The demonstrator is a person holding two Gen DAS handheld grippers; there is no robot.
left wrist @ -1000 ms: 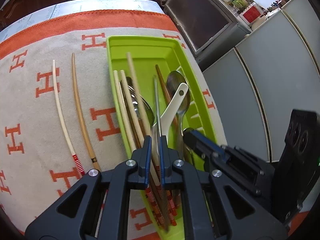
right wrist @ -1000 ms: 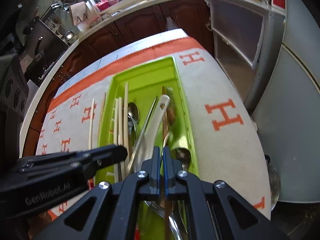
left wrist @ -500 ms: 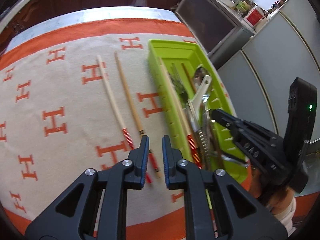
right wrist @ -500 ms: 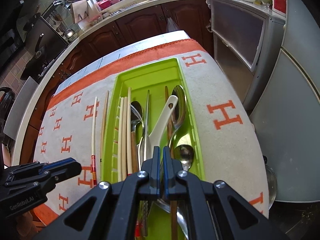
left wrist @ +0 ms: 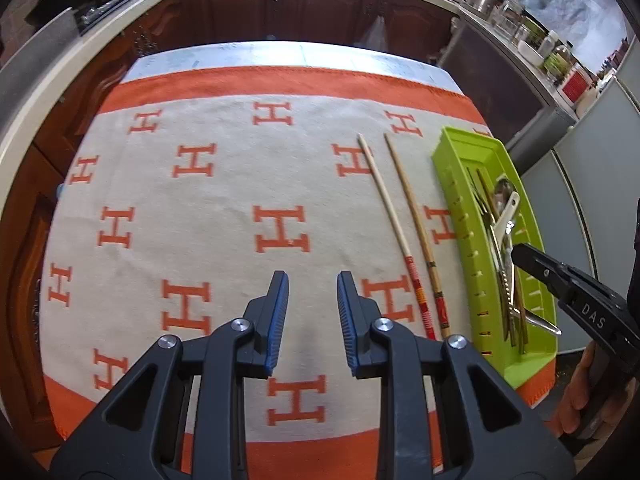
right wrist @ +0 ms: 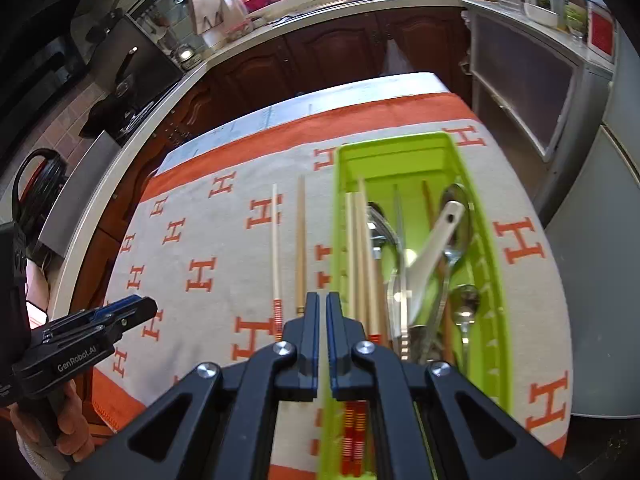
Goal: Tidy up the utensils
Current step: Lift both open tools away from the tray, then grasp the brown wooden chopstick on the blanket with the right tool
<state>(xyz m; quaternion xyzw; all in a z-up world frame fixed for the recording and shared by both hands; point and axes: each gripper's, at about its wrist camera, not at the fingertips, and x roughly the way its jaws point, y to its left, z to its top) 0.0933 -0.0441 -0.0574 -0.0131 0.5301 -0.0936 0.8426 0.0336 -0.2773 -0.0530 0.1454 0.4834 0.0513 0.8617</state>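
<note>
A lime-green utensil tray [left wrist: 452, 200] [right wrist: 486, 240] lies on the right of the cloth and holds several chopsticks, metal spoons and a white ceramic spoon [right wrist: 436, 248]. Two loose chopsticks lie on the cloth just left of the tray: a pale one with a red-striped end [left wrist: 390, 220] [right wrist: 275, 248] and a brown one [left wrist: 414, 220] [right wrist: 300, 240]. My left gripper [left wrist: 312, 278] hovers over bare cloth left of them, its jaws opening with nothing between them. My right gripper [right wrist: 323, 298] is shut and empty, above the tray's left wall.
The table wears a beige cloth [left wrist: 224, 208] with orange H marks and an orange border. Dark wooden cabinets [left wrist: 320, 4] and a counter run behind the table. A grey cabinet [right wrist: 528, 92] stands close to the right edge. A hand [left wrist: 580, 396] holds the right gripper.
My left gripper has swung left, off the tray and out over the cloth, and its jaws have parted. The right gripper drew back and left a little, still shut.
</note>
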